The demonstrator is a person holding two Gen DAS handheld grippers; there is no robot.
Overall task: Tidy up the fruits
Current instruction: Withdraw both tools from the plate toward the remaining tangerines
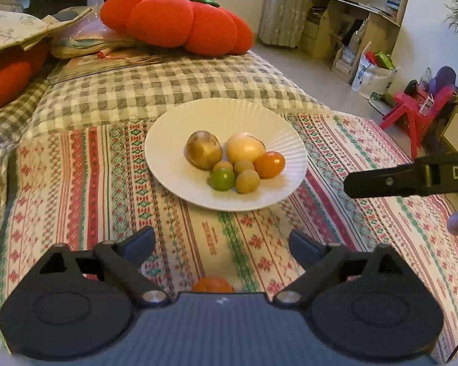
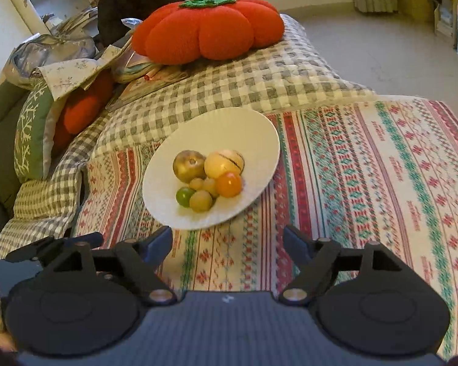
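A white plate [image 1: 229, 116] sits on the patterned cloth and holds a brown-gold fruit [image 1: 203, 149], a yellow fruit [image 1: 244, 148], an orange fruit [image 1: 269, 164], a green one [image 1: 222, 179] and several small tan ones. My left gripper [image 1: 221, 241] stands open short of the plate's near rim, its pads touching nothing. Another orange fruit [image 1: 212, 285] lies on the cloth by the gripper's body, half hidden. In the right wrist view the same plate [image 2: 223, 128] lies ahead, and my right gripper [image 2: 227, 238] is open and empty just before it.
A big red pumpkin-shaped cushion [image 1: 174, 18] and stacked papers lie behind the plate on a checked quilt [image 1: 168, 82]. One finger of the right gripper [image 1: 381, 180] reaches in from the right. The cloth [image 2: 381, 167] stretches wide to the right. Cushions [image 2: 33, 128] crowd the left.
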